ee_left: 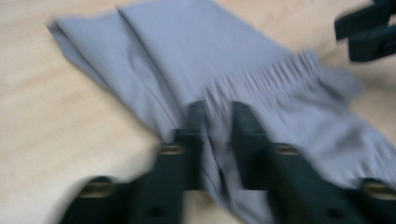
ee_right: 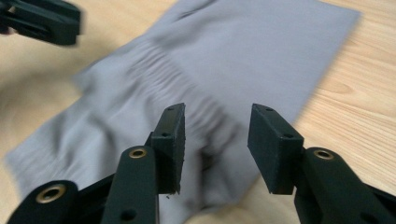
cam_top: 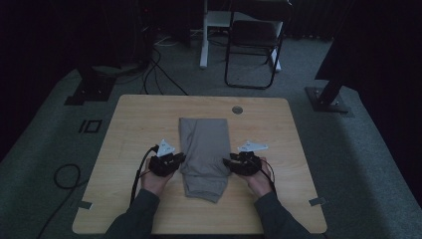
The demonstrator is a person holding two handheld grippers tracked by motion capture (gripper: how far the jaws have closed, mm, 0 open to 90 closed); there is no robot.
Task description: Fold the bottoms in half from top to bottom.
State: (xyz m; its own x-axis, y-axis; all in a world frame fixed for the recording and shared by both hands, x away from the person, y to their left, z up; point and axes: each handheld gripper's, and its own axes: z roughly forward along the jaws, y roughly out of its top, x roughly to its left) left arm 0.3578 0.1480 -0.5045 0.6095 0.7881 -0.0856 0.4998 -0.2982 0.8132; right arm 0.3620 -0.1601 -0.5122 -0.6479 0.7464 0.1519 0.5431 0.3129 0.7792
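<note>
A grey folded garment (cam_top: 204, 149) with a gathered elastic band lies lengthwise on the wooden table (cam_top: 144, 119). At its left edge, my left gripper (cam_top: 180, 158) is shut on a fold of the cloth. In the left gripper view the fabric (ee_left: 201, 46) is pinched between the two jaws of the left gripper (ee_left: 218, 112). My right gripper (cam_top: 226, 162) is at the garment's right edge. Its jaws stand apart in the right gripper view, with the right gripper (ee_right: 215, 126) held just over the cloth (ee_right: 261, 51) and nothing pressed between the pads.
A round cable hole (cam_top: 237, 109) sits near the table's far edge. Behind the table stands a folding chair (cam_top: 254, 45), with cables (cam_top: 159, 74) on the carpet and stand bases at both sides. Bare wood surrounds the garment.
</note>
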